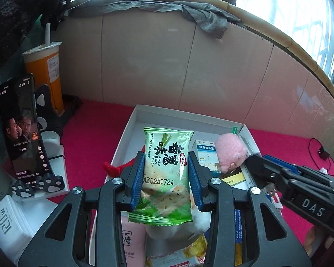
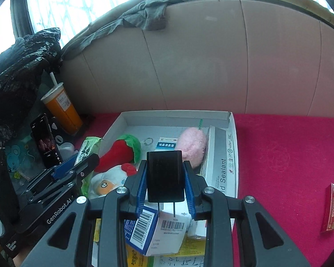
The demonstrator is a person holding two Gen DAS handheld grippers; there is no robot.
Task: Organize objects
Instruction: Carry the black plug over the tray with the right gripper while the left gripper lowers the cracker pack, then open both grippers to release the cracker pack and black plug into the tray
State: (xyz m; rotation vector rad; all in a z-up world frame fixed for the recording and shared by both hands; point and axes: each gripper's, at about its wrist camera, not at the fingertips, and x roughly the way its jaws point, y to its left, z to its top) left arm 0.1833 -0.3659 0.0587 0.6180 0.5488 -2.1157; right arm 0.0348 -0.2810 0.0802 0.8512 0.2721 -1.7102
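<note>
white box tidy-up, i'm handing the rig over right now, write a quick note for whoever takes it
Left hand-held gripper: shut on the green cracker packet, held over the white box.
Right hand-held gripper: shut on the black charger, prongs toward the camera, also over the box.
Done: pink plush, strawberry plush, sealant carton and medicine boxes lie in the box.
Left: place both held items; the red pack sits outside on the red cloth.

black angular tool [image 1: 166,175] frames, blue ribbed pads [image 1: 138,179], silver screws, white "das" and "genrobot.ai" lettering
</note>
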